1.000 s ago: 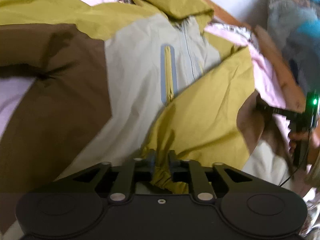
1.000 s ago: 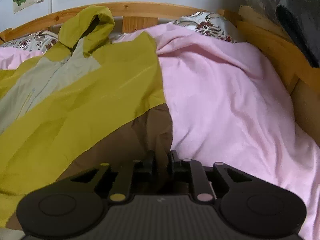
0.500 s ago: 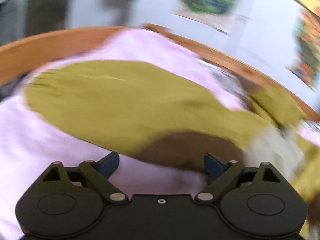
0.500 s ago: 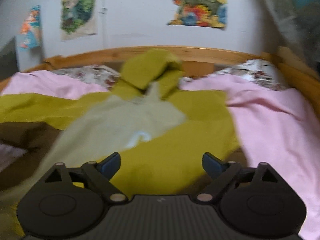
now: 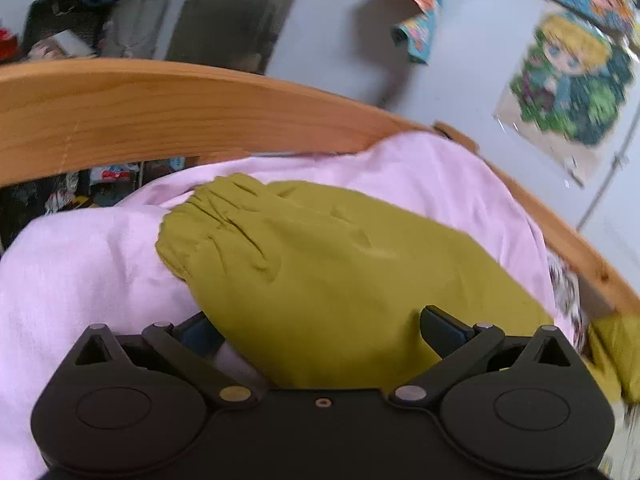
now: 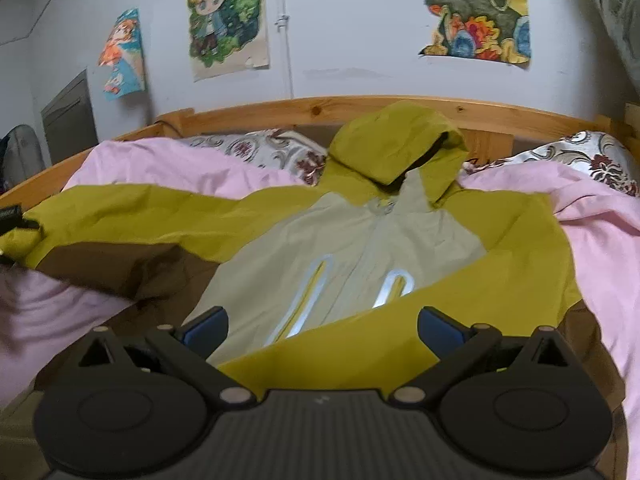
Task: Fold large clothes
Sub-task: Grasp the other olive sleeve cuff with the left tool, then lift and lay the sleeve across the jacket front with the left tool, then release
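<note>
A hooded jacket (image 6: pixel 360 240) in olive, beige and brown lies face up on the pink sheet (image 6: pixel 600 240), its hood (image 6: pixel 396 144) toward the headboard. One olive sleeve (image 6: pixel 400 340) is folded across the chest, just ahead of my right gripper (image 6: pixel 322 324). That gripper's jaws are opening, with nothing pinched between them. In the left wrist view the other olive sleeve (image 5: pixel 340 272) stretches out flat, its gathered cuff (image 5: pixel 192 236) at the far end. My left gripper (image 5: pixel 318 328) hovers over this sleeve, jaws opening, pads off the cloth.
A wooden bed frame (image 5: pixel 160 108) rims the mattress, and it also shows as the headboard (image 6: pixel 320 110). Patterned pillows (image 6: pixel 272 152) lie by the headboard. Posters (image 6: pixel 228 12) hang on the wall. Clutter (image 5: pixel 80 20) sits beyond the bed rail.
Both grippers were shut on jacket fabric and have let go and spread wide. The left has swung over to the outstretched sleeve. The right has drawn back and tilted up.
</note>
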Tool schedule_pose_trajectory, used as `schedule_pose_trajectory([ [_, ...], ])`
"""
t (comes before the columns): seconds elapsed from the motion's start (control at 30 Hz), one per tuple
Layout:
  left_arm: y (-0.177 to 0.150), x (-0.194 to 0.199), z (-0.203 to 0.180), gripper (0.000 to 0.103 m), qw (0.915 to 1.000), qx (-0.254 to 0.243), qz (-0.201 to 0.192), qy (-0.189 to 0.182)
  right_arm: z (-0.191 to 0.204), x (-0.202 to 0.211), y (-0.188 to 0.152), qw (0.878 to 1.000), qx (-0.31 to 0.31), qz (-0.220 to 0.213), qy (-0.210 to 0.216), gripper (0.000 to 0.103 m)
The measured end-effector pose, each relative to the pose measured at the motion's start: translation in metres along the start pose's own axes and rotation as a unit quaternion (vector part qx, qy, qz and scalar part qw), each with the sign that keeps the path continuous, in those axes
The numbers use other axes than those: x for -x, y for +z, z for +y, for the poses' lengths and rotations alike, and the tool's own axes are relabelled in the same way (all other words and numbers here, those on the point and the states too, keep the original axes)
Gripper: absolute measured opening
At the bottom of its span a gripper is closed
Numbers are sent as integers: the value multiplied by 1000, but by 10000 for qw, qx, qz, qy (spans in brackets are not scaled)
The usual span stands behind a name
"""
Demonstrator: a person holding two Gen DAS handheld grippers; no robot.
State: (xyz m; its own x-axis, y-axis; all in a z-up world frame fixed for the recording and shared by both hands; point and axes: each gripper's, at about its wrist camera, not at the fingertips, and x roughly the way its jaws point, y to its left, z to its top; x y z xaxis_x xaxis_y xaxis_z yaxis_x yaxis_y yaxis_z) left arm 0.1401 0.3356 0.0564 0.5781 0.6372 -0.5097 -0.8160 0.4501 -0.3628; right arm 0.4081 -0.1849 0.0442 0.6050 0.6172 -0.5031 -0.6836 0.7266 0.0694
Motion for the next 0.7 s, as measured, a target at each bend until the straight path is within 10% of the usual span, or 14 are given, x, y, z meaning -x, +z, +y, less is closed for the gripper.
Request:
schedule_pose_trajectory([
  [0.1,0,2,2,82,9987,340,-251,271,10,0,-8,9998,157,49,63,103],
  [0.27,-1,8,5,14,9936,783,-556,591,25,2,-17,9989,408,93,188,103],
  [0.5,12,40,-40,2,9883,-14,-1517,-168,29,5,-24,9983,559,48,166,103],
  [0.7,31,84,-125,2,9444,-1053,-2090,-2307,20,13,-24,9995,304,-35,79,103],
])
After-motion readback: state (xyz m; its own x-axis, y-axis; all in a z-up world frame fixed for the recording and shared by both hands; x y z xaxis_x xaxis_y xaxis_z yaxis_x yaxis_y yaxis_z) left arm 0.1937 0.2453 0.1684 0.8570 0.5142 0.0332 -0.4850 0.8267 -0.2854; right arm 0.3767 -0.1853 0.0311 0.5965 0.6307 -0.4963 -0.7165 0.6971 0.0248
